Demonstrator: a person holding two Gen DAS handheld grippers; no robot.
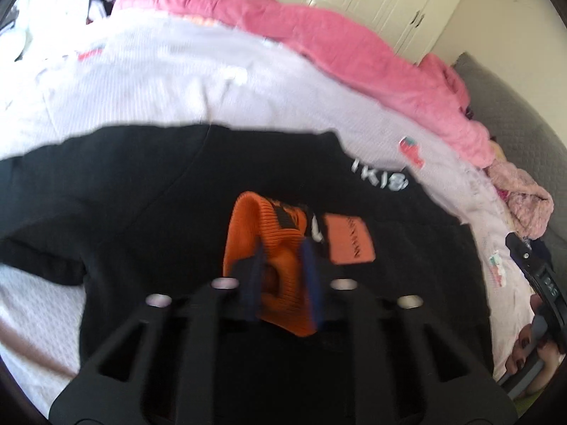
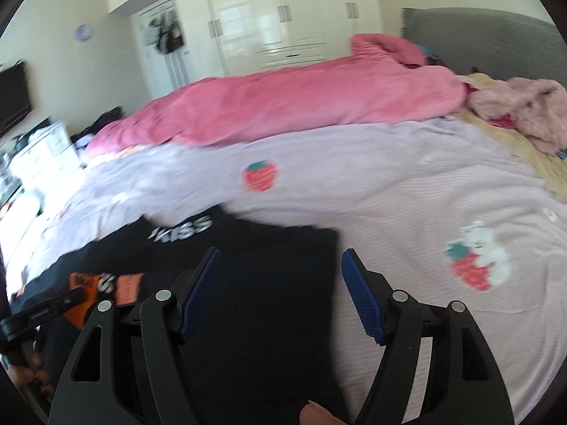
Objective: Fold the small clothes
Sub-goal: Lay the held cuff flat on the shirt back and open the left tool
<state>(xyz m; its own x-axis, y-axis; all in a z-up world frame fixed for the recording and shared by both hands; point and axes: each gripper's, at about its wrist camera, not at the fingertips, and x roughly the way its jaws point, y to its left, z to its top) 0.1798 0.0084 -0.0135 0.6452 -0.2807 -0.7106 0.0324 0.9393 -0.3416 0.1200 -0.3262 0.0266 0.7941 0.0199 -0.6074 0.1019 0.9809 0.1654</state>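
Observation:
A black garment [image 1: 149,219] with white letters and orange trim lies spread on the lilac bed sheet [image 1: 170,81]. My left gripper [image 1: 283,251] is shut on the orange ribbed cuff [image 1: 255,226] of the garment, held just above the black cloth. In the right wrist view the same black garment [image 2: 269,304] lies under my right gripper [image 2: 281,258], which is open and empty over the garment's right edge. The left gripper [image 2: 76,295] shows at the far left on the orange cuff [image 2: 88,304].
A pink duvet [image 2: 283,106] is bunched along the far side of the bed. A fluffy pink garment [image 2: 524,113] lies by the grey headboard [image 2: 478,39]. White wardrobes [image 2: 276,17] stand behind. The sheet [image 2: 407,184] has strawberry prints.

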